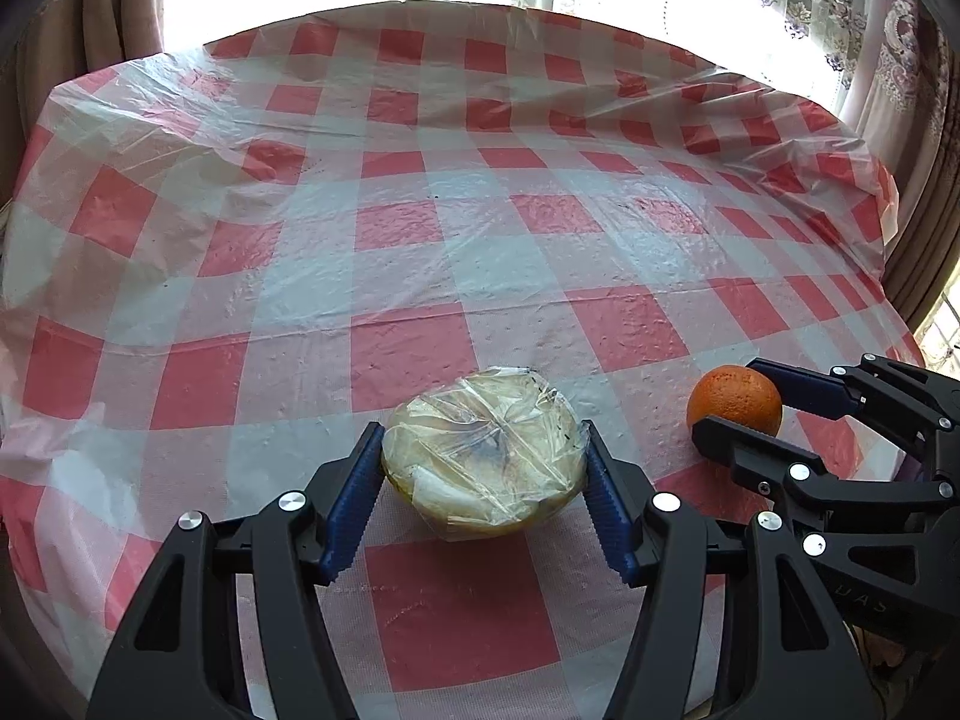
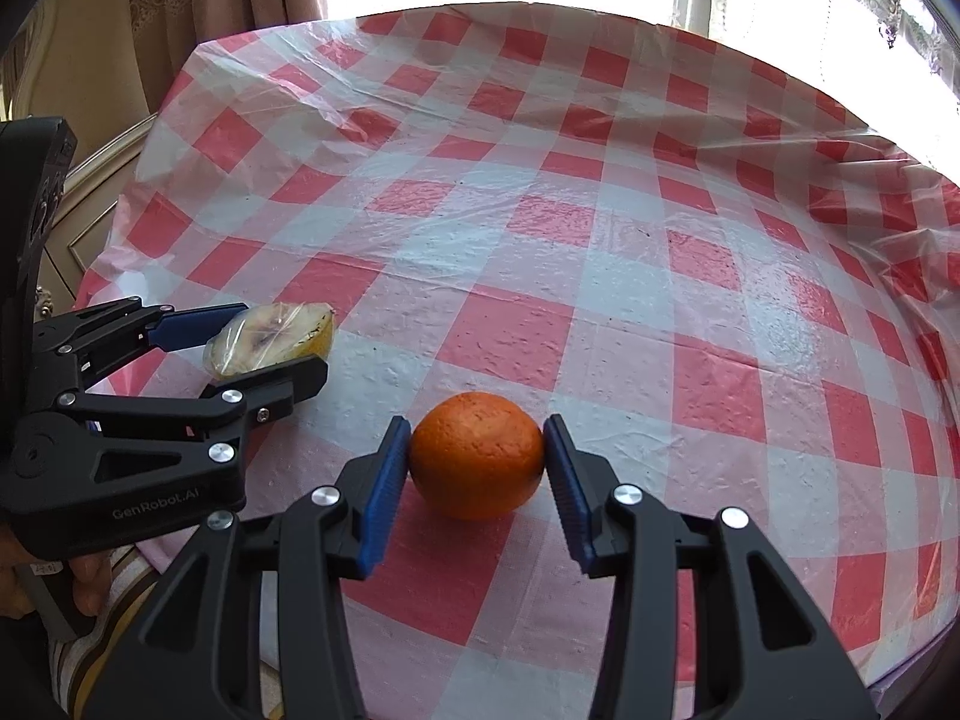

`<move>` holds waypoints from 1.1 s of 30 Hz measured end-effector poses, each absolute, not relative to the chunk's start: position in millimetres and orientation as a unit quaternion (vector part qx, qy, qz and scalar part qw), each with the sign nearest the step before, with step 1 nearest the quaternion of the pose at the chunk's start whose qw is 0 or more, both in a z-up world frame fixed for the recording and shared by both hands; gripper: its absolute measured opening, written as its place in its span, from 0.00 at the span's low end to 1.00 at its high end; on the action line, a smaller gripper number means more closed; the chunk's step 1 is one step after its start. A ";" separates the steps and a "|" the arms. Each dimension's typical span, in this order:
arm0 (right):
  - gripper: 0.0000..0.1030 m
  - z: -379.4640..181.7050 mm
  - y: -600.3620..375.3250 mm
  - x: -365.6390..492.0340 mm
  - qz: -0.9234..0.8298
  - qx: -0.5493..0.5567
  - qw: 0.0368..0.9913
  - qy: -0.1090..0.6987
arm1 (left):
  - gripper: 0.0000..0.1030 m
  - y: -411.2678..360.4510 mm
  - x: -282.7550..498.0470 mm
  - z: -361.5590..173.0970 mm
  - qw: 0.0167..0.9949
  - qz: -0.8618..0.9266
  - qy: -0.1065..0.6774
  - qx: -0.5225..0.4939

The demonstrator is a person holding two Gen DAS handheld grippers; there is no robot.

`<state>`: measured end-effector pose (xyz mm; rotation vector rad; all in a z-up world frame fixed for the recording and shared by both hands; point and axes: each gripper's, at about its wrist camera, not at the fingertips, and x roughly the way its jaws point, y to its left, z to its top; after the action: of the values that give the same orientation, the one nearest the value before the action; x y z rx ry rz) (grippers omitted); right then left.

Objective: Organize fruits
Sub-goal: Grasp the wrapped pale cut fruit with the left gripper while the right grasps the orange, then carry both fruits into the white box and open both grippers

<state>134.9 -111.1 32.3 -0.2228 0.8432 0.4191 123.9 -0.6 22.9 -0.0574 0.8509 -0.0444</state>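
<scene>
On the checkered bench point(image 1: 420, 252), the left gripper point(image 1: 485, 480) has its fingers clamped on a plastic-wrapped cut fruit point(image 1: 486, 462); beside it, the right gripper point(image 2: 478, 468) fingers pinch an orange point(image 2: 477, 456).

A thin, glossy plastic sheet point(image 1: 480, 228) in red and white checks covers the worktop, wrinkled and faintly pebbled. The orange point(image 2: 477, 455) has a matt, pitted peel. The cut fruit point(image 1: 485, 461) is sealed in shiny, creased clear film. Each hand-held gripper, left point(image 1: 485, 498) and right point(image 2: 477, 489), is matt black plastic with bright metal pivot pins and ribbed blue pads point(image 2: 381, 498). The curtains point(image 1: 840, 0) are patterned, lacy cloth.
</scene>
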 end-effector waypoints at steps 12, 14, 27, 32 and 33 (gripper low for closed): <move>0.44 36.7 -139.7 126.0 0.165 -0.085 0.897 0.401 | 0.58 -14.7 111.7 29.3 0.910 -0.030 0.413 -0.011; 0.44 37.9 -145.6 122.8 0.159 -0.081 0.899 0.400 | 0.58 -18.7 108.8 32.3 0.911 -0.034 0.412 -0.007; 0.44 50.8 -194.2 86.9 0.135 -0.050 0.909 0.391 | 0.58 -84.1 95.8 55.4 0.904 -0.115 0.409 0.041; 0.44 56.5 -223.5 72.5 0.119 -0.038 0.913 0.388 | 0.58 -121.0 94.3 66.4 0.897 -0.152 0.407 0.079; 0.44 56.9 -230.2 70.2 0.114 -0.035 0.914 0.389 | 0.58 -128.3 93.9 68.7 0.896 -0.159 0.406 0.087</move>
<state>70.2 -230.2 56.9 -0.0722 0.8003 0.2344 93.9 -128.3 68.7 0.1807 0.8422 -0.3295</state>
